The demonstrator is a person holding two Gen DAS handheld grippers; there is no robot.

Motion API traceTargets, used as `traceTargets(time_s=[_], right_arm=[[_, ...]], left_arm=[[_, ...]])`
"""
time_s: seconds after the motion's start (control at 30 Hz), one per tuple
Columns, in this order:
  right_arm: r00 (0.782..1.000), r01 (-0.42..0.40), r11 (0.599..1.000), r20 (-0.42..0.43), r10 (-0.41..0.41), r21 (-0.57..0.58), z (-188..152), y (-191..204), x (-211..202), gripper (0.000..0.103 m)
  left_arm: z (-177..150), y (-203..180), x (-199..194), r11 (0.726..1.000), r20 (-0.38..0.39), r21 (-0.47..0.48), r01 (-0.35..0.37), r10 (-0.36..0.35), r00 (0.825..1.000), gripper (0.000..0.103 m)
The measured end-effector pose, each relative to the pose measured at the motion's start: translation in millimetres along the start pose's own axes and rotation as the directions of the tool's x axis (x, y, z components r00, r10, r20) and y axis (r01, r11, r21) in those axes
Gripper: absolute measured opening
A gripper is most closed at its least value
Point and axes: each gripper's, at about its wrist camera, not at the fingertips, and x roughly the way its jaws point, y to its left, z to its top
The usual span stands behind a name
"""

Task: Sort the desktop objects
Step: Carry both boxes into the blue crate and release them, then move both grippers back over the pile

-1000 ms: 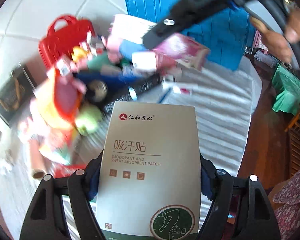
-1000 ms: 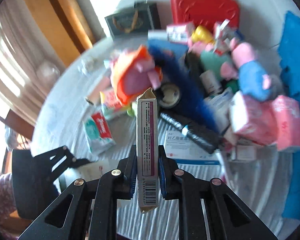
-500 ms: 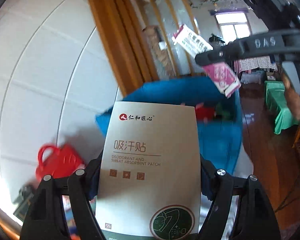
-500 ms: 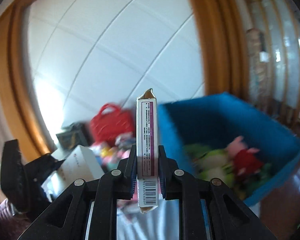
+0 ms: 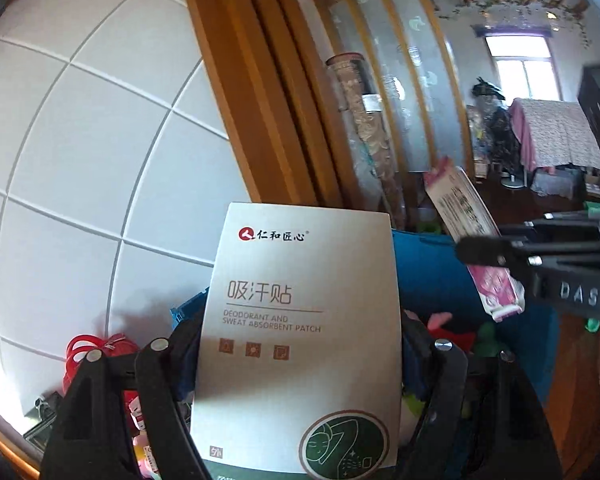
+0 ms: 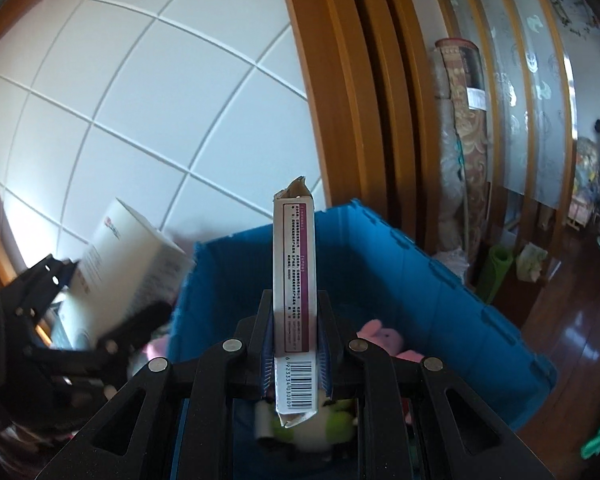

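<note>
My left gripper (image 5: 300, 344) is shut on a wide white box of sweat absorbent patches (image 5: 300, 320), held upright and filling the middle of the left wrist view. My right gripper (image 6: 293, 340) is shut on a slim white and purple box (image 6: 293, 280), gripped on its narrow sides with its torn flap up. Both boxes hang above a blue bin (image 6: 440, 292) that holds plush toys (image 6: 380, 336). In the left wrist view the right gripper (image 5: 484, 252) holds its pink box (image 5: 472, 240) at the right, over the blue bin (image 5: 432, 276). The left gripper with its white box (image 6: 132, 264) shows at the left of the right wrist view.
A white tiled wall (image 5: 80, 160) and a wooden door frame (image 5: 260, 100) rise behind the bin. A red basket (image 5: 96, 348) and small items lie low at the left. A rolled patterned mat (image 6: 464, 140) leans by glass panels, with wooden floor (image 6: 572, 340) at the right.
Both grippers have lifted off the cluttered table with their boxes and swung right to above the blue bin. The table pile has dropped out of view; each grip is unchanged.
</note>
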Motion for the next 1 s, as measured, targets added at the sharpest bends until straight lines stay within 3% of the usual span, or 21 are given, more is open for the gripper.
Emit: traceTargets(time_s=[0.17, 0.2, 0.27, 0.3, 0.33, 0.63, 0.8, 1.0], right_arm=[[0.999, 0.01, 1.0, -0.03, -0.01, -0.011, 26.5, -14.3, 6.4, 0.019], [0.999, 0.009, 1.0, -0.036, -0.009, -0.008, 29.5, -16.0, 10.2, 0.019], [0.999, 0.04, 0.999, -0.034, -0.04, 0.008, 38.5, -16.9, 12.3, 0.035], [0.998, 0.051, 0.998, -0.035, -0.05, 0.021, 42.1, -22.2, 14.8, 0.067], [0.998, 0.053, 0.998, -0.025, -0.052, 0.031, 44.9, -25.9, 14.4, 0.086], [0.991, 0.036, 0.999, 0.129, -0.037, 0.011, 42.5, -16.5, -52.0, 0.088], [0.983, 0.05, 0.999, 0.177, -0.048, -0.01, 30.9, -4.9, -76.2, 0.093], [0.979, 0.013, 0.999, 0.206, -0.005, -0.035, 23.2, 13.3, -92.5, 0.099]], left_arm=[[15.7, -3.6, 23.2, 0.994, -0.037, -0.058, -0.088, 0.086, 0.996, 0.079], [19.6, -3.3, 27.3, 0.992, -0.045, -0.063, -0.111, 0.109, 0.993, 0.084], [26.5, -4.6, 34.1, 0.984, -0.051, -0.074, -0.164, 0.16, 0.986, 0.099], [27.0, -3.7, 32.3, 0.979, -0.044, -0.084, -0.188, 0.184, 0.982, 0.103], [26.7, -3.1, 31.4, 0.977, -0.037, -0.092, -0.194, 0.192, 0.981, 0.103], [27.4, 0.6, 5.9, 0.958, 0.009, -0.138, -0.253, 0.256, 0.967, 0.103], [19.7, -5.9, -16.2, 0.951, 0.042, -0.136, -0.277, 0.285, 0.958, 0.103], [3.8, 3.6, -38.5, 0.939, 0.057, -0.167, -0.299, 0.312, 0.948, 0.103]])
